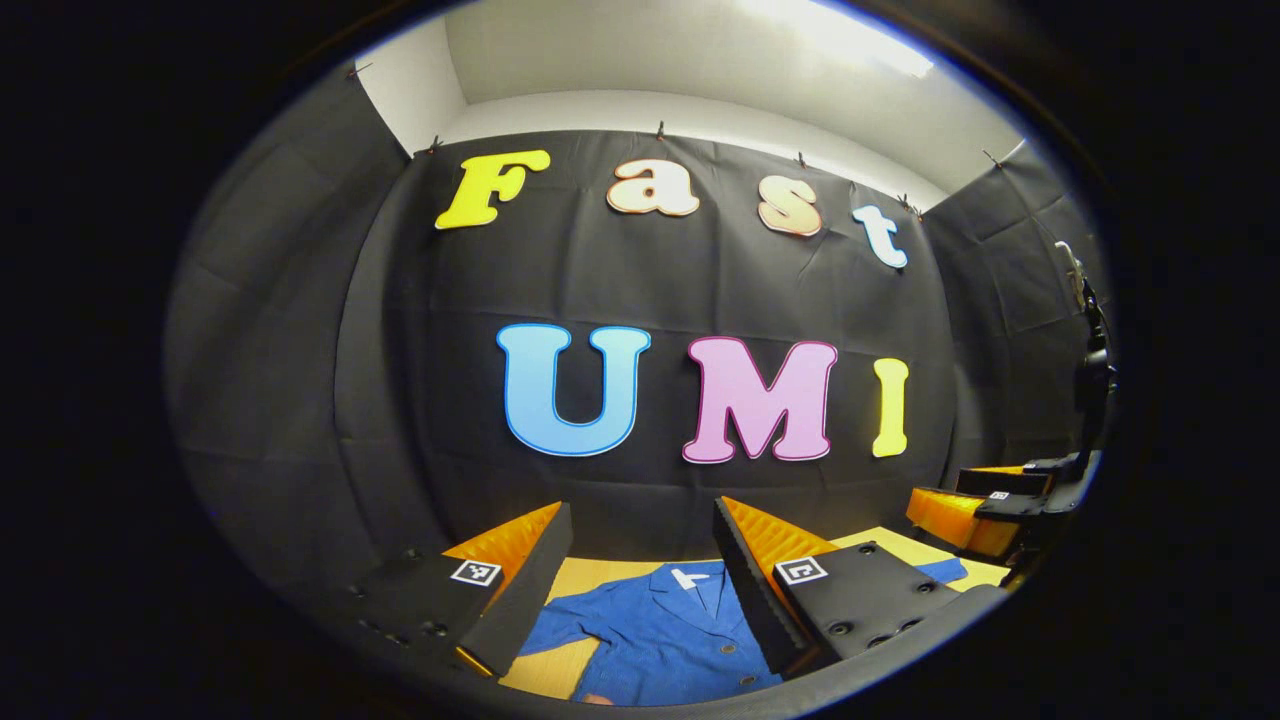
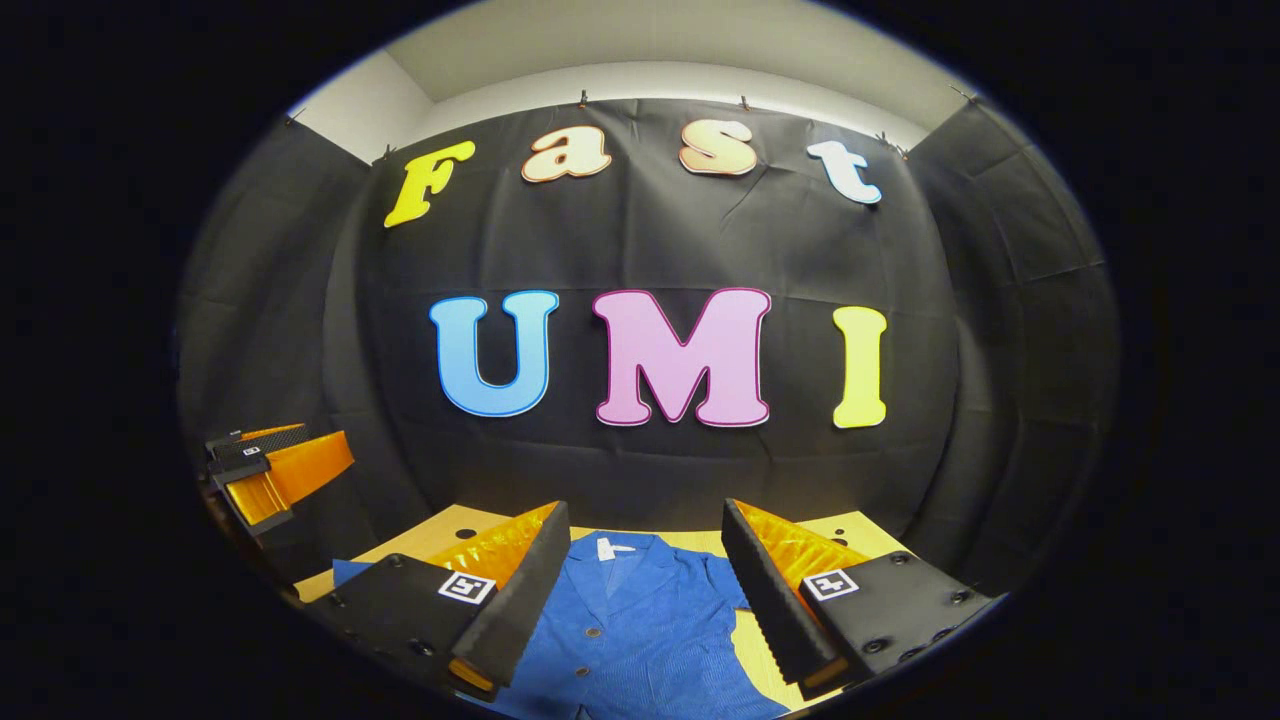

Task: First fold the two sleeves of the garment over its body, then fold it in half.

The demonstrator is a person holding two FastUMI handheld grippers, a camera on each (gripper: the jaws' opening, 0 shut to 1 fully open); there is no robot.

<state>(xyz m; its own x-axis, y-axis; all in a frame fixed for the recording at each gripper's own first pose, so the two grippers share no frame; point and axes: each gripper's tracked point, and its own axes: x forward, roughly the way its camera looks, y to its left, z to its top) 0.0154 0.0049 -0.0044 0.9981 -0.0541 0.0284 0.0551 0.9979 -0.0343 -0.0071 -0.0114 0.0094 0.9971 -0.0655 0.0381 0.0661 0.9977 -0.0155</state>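
A blue button-up shirt (image 1: 660,635) lies spread flat on a light wooden table (image 1: 590,578), collar toward the far wall. In the left gripper view, one sleeve reaches left and the other pokes out to the right of my fingers. My left gripper (image 1: 640,585) hovers open above the shirt's upper body, nothing between its fingers. The right gripper view shows the shirt (image 2: 630,625) with its button row, and my right gripper (image 2: 645,590) held open above it. The other gripper (image 1: 985,510) shows at the right edge of the left view, and at the left edge (image 2: 270,470) of the right view.
The black cloth wall stands close behind the table's far edge. Bare table (image 2: 855,530) shows at both far corners beside the shirt. A dark stand (image 1: 1090,370) rises at the right edge in the left gripper view.
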